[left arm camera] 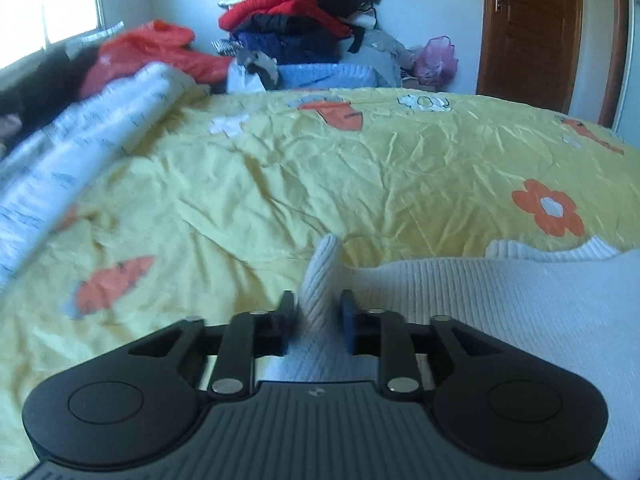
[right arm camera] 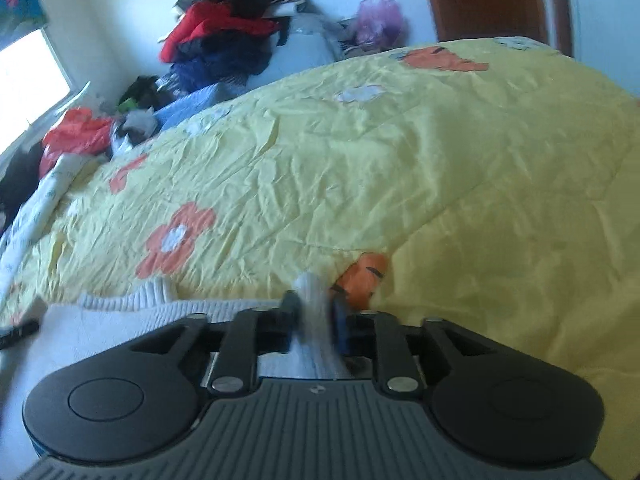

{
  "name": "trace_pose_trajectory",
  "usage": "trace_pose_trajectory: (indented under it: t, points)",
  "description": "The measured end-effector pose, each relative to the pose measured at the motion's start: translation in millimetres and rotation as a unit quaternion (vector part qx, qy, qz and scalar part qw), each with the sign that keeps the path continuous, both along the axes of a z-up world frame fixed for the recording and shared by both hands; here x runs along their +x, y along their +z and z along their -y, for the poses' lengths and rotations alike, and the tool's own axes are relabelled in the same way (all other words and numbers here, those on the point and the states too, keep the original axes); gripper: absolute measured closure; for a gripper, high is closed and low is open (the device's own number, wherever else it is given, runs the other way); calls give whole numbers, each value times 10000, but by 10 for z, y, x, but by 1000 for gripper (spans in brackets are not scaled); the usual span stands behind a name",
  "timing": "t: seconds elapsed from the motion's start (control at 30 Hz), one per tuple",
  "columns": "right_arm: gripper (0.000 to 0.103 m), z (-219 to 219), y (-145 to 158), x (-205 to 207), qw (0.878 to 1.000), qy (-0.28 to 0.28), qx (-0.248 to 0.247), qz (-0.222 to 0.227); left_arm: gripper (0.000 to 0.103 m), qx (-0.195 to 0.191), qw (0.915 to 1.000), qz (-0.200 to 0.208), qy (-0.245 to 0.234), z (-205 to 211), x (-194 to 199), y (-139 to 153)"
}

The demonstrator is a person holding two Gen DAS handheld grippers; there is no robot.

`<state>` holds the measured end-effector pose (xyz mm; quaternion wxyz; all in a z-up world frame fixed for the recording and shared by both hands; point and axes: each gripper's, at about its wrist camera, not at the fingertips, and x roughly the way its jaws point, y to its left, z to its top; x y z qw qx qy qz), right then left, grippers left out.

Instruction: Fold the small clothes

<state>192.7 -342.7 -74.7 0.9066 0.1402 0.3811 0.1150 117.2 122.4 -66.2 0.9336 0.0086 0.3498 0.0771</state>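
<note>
A white ribbed knit garment (left arm camera: 500, 300) lies on the yellow bedspread (left arm camera: 320, 184) at the near edge, its collar (left arm camera: 560, 249) toward the far side. In the left wrist view my left gripper (left arm camera: 318, 308) is shut on an upright fold of its left edge, and the knit fills the gap between the fingers. In the right wrist view the same garment (right arm camera: 120, 320) spreads to the left. My right gripper (right arm camera: 316, 308) is shut on a raised pinch of its right edge. The cloth under both grippers is hidden by their bodies.
The bedspread (right arm camera: 400, 160) carries orange flower and carrot prints. A rolled white quilt (left arm camera: 80, 148) runs along the left side. A pile of red, blue and black clothes (left arm camera: 296, 20) stands at the far end, beside a pink bag (left arm camera: 436, 60) and a brown door (left arm camera: 532, 28).
</note>
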Motion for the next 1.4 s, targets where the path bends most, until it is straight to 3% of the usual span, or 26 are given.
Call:
trace_pose_trajectory:
  t: [0.1,0.17,0.23,0.37,0.43,0.47,0.5,0.53,0.63,0.77,0.8,0.87,0.93,1.03,1.13,1.2,1.27,1.4]
  points:
    - [63,107,283,-283,9981,-222,269,516,72,59,9990,434,63,45,-279,238]
    - [56,51,423,-497,9950,-113,538,838,53,-290,9971,696,89,126,-388,343]
    - [37,-161,449,-606,9941,73,456,981,37,-369,9964,754,-89,304,-385,343]
    - [36,-680,226,-608,9948,421,-548,754,36,79,9983,288,-491,738,-182,89]
    - [37,-806,56,-595,9891,448,-1223,685,35,465,9981,-41,-407,803,-82,-156]
    - [36,-802,-73,-590,9843,412,-1575,678,34,463,9981,50,-414,780,-103,-230]
    - [37,-738,-152,-586,9855,427,-1483,704,34,325,9984,197,-426,739,-144,-239]
    - [38,-643,-138,-560,9911,344,-1085,685,34,280,9986,195,-414,719,-152,-245]
    - [43,-484,-124,-507,9960,139,-675,567,33,366,9983,179,-429,746,-130,-257]
    - [46,-611,11,-642,9921,-83,-1047,686,33,317,9985,184,-406,744,-146,-262]
    - [42,-696,64,-741,9895,-84,-1179,834,33,320,9985,192,-401,744,-146,-261]
    - [41,-891,185,-941,9851,264,-1221,1186,33,324,9985,190,-399,748,-147,-259]
    - [33,-1068,223,-1022,9830,592,-1186,1267,33,317,9985,194,-398,746,-146,-259]
    - [32,-1355,131,-1096,9753,1106,-1433,1266,33,313,9985,193,-397,745,-142,-259]
    - [29,-1486,-93,-1066,9724,1225,-1699,1025,33,288,9986,197,-398,745,-151,-262]
    - [25,-1396,-211,-1121,9720,1166,-1535,1340,33,214,9988,200,-402,724,-152,-269]
    - [25,-1348,-206,-1087,9762,1143,-1342,1260,32,155,9989,200,-403,712,-149,-273]
    - [25,-1390,-168,-1119,9752,1169,-1449,1197,32,172,9989,197,-389,706,-164,-250]
